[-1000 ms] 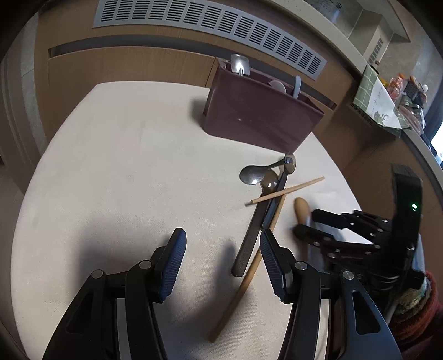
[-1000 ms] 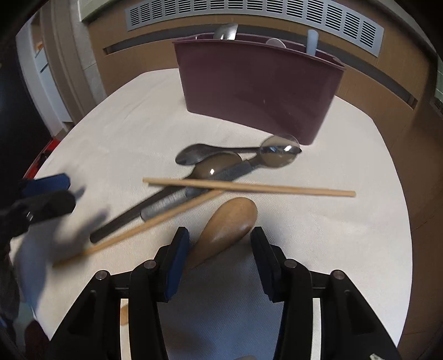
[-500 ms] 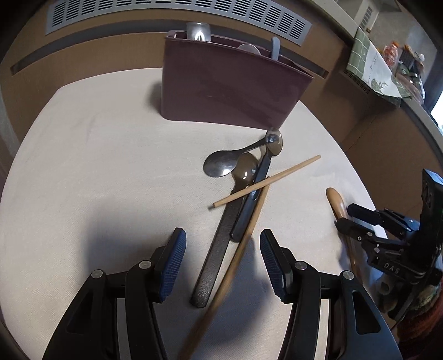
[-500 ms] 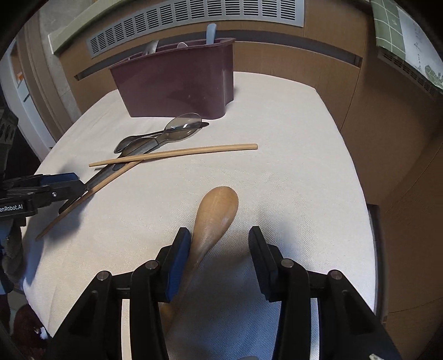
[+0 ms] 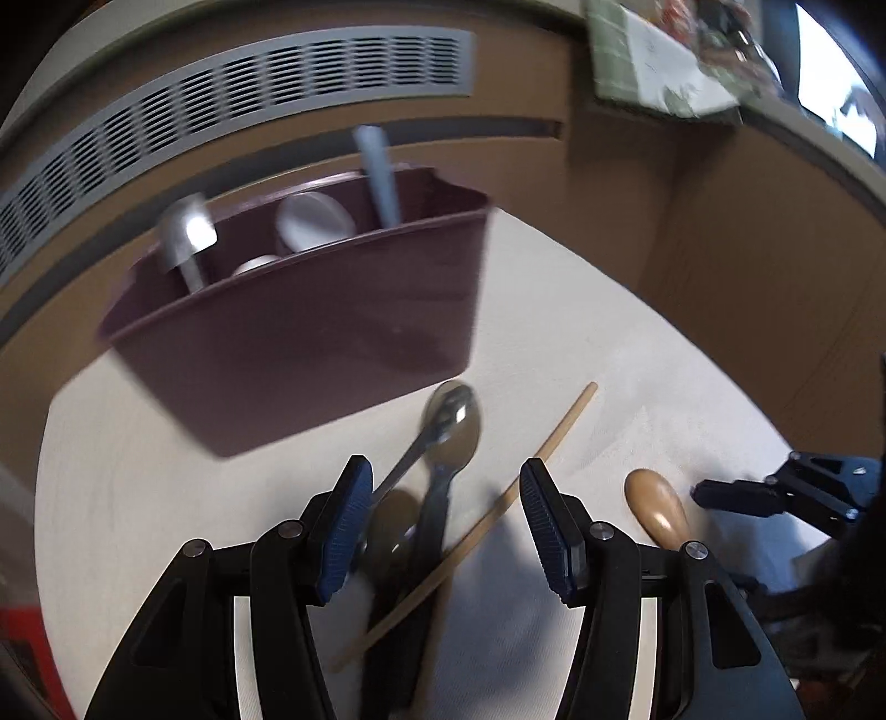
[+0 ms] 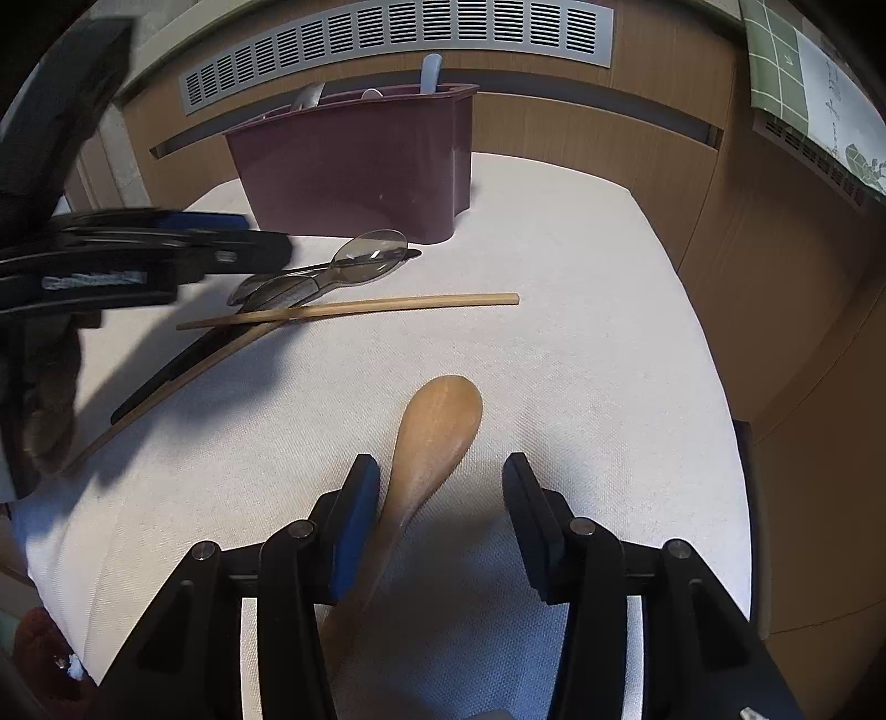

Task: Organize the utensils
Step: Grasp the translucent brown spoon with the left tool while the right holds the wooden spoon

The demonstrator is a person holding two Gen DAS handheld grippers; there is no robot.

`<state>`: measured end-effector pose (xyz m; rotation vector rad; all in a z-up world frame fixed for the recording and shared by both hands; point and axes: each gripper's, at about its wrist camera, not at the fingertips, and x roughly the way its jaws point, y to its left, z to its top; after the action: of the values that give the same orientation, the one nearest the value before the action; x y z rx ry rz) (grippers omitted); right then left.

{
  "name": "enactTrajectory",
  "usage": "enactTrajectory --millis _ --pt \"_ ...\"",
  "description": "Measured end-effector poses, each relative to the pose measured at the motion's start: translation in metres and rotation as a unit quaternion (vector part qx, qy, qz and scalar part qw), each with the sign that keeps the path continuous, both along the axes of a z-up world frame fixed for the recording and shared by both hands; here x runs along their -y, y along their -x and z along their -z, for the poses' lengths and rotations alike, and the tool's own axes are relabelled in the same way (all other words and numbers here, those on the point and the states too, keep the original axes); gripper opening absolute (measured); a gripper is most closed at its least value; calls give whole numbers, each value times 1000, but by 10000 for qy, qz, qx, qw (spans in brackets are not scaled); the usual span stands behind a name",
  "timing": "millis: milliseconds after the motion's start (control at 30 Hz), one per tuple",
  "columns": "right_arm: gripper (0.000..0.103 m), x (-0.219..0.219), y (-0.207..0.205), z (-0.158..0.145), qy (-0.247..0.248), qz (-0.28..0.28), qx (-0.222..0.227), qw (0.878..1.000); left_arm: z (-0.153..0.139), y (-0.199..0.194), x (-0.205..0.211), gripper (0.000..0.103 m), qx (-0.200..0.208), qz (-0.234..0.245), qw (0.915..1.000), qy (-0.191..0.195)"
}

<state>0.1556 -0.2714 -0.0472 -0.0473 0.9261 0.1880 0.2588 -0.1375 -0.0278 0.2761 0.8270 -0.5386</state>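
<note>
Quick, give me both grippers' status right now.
Left gripper: open, straddling the metal spoons and a chopstick, gripping nothing.
Right gripper: open, just widened; wooden spoon between its jaws, not clamped.

A home dining corner — domestic, not a lab.
A cloth-covered table (image 6: 581,310), a maroon cutlery caddy (image 6: 360,166), wood-panelled walls with a vent grille (image 6: 398,39) — household fittings throughout.
</note>
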Motion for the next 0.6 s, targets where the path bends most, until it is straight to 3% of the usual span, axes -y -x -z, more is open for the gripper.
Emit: enactTrajectory --millis 300,500,600 --pt "42 18 16 0 1 -44 42 10000 21 -33 41 56 135 -144 9962 -846" --pt "42 32 23 0 -122 35 80 9999 26 -38 36 56 95 -245 9964 -801" --pt "43 27 23 1 -1 36 101 9999 29 -40 35 55 -155 -42 9987 -486"
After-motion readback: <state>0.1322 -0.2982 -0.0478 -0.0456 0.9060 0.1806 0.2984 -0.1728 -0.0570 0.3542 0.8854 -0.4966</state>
